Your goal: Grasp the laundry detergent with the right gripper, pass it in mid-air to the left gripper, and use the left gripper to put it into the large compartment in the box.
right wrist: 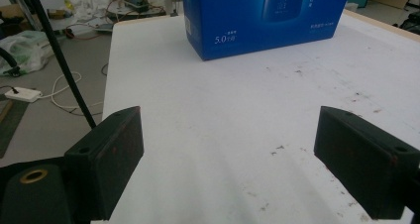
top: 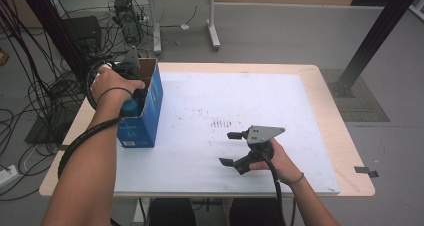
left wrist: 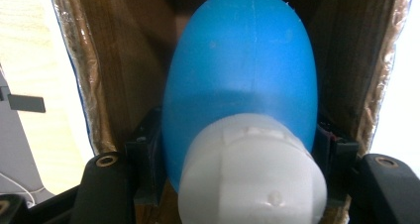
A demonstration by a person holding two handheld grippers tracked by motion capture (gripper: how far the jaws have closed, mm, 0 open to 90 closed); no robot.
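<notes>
Progress looks about midway, as we judge it: the bottle (left wrist: 240, 95), blue with a white cap, sits inside the open top of the box (top: 150, 103), with cardboard walls on both sides of it, and our left gripper (left wrist: 242, 149) has its jaws clamped on the bottle's sides just below the cap. Whether it is going in or coming out we cannot tell. If we are packing, what is left is to lower it fully, let go and draw the hand back; if we are unpacking, the lift clear of the box and the set-down on the table are still to come.

Our left hand (top: 111, 83) reaches over the box at the table's left edge, wrist bent so the gripper points down into the opening. In the high view the bottle shows as a bit of blue at the rim, under the hand.

Our right gripper (top: 236, 147) is idle near the front of the white mat (top: 230, 101), well apart from the box, jaws spread wide with nothing between them. The right hand holds it low and about level, aimed across the mat toward the box's blue side; in the right gripper view bare mat lies between the two pads (right wrist: 119, 154).
</notes>
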